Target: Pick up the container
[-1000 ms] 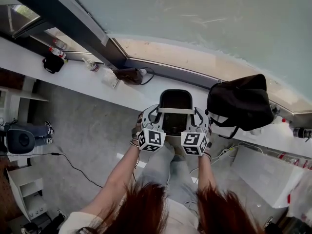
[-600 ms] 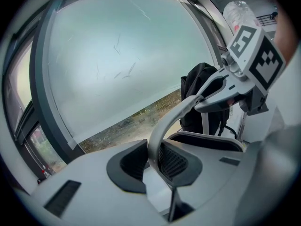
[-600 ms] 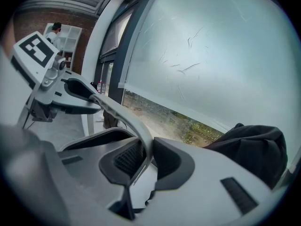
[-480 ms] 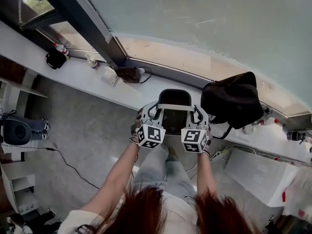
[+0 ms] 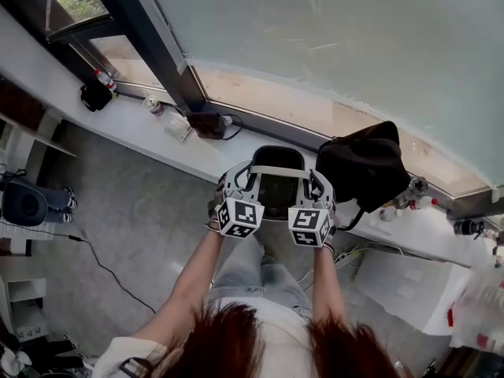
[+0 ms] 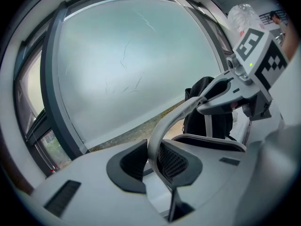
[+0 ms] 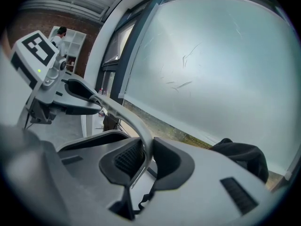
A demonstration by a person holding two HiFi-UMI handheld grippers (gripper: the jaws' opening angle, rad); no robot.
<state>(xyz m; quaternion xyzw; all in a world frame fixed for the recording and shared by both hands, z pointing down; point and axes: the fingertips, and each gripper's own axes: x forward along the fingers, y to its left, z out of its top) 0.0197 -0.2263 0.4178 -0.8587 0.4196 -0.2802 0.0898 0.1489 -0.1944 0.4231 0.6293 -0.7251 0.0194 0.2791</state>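
Sill [image 5: 157, 136] lay widest. Black bag [image 5: 366, 168] sat just beside the container [image 5: 277, 189] at the sill's near edge. My left gripper [image 6: 153, 157] and right gripper [image 7: 146, 157] each pinched its thin handle [image 6: 188, 108]. Uneven pulling, I judged, could tilt it into the bag. One small bottle [image 5: 152, 105] stood well apart.

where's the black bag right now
Head view, right of centre: the black bag sits on the white window ledge, just right of the container.
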